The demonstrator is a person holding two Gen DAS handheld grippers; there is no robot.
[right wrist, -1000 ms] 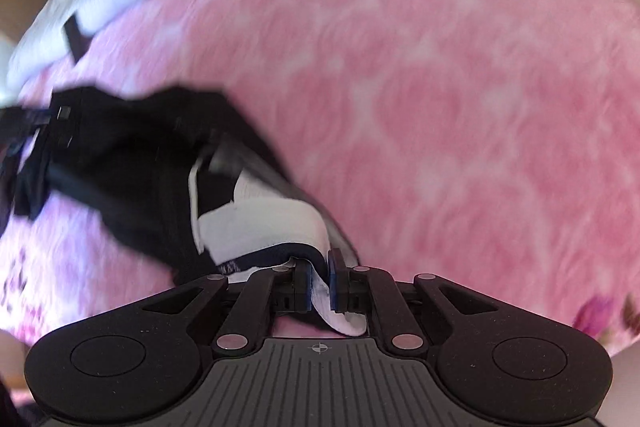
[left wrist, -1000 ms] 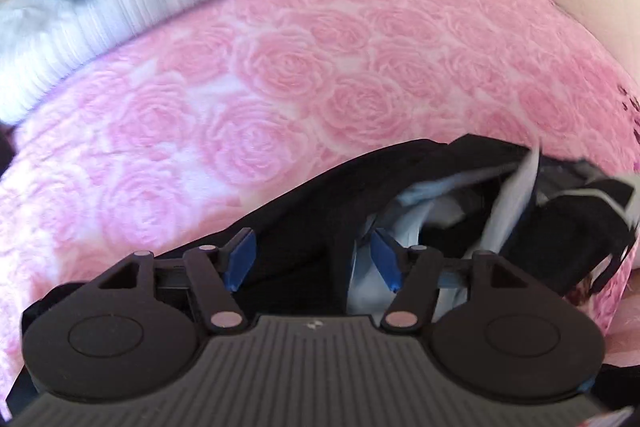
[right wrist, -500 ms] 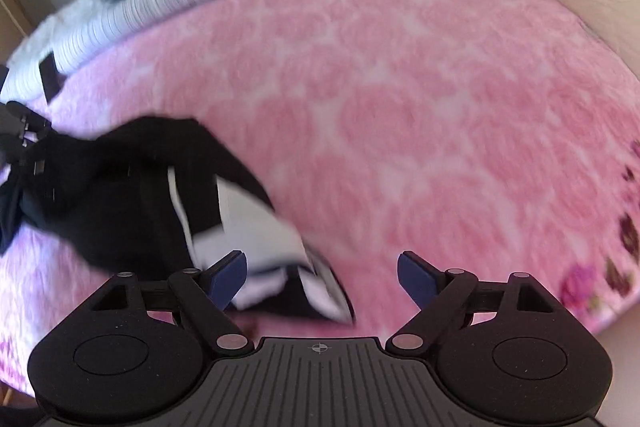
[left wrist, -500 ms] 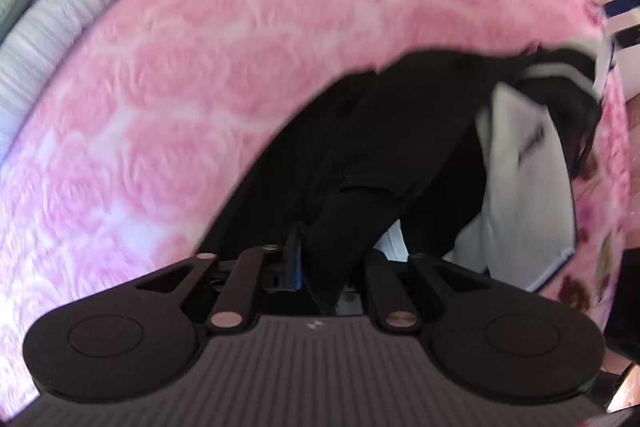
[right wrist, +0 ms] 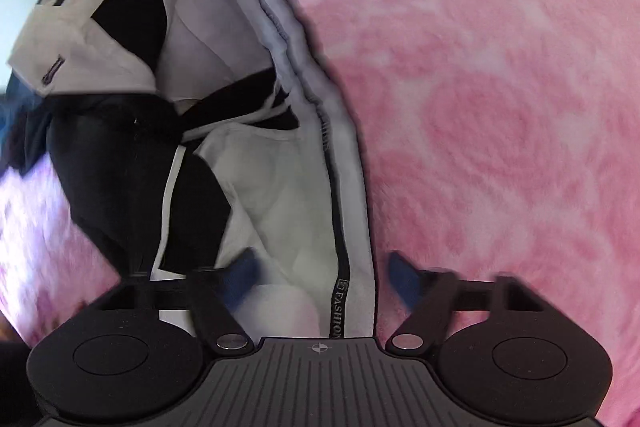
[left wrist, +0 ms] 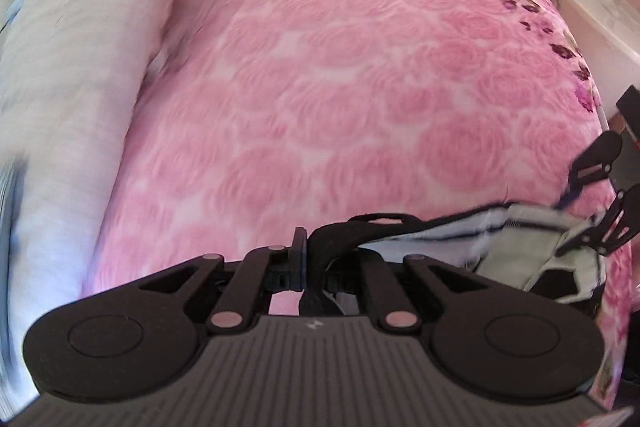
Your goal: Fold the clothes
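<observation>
Trousers (left wrist: 516,251), black outside with a pale lining, are the garment to be folded, and they hang turned partly inside out over the pink rose bedspread (left wrist: 340,99). From the left wrist camera, the left gripper (left wrist: 310,267) has its jaws pressed together on a black fold of the waist part, so the cloth is pinched there. From this pinch the waistband runs to the right, stretched in the air, toward the right gripper (left wrist: 596,195) at the edge of the picture. A white pillow (left wrist: 72,87) lies along the left side of the bed.

From the right wrist camera, the right gripper (right wrist: 320,277) stands half spread; its jaws have just been closing. The lined waistband (right wrist: 344,227) with the printed tape passes between the blue pads (right wrist: 240,279), but I cannot see them press on it yet.

As I judge it, the folding is only at its beginning: the garment is being taken by the waist, no fold is made, and spreading it flat remains.
</observation>
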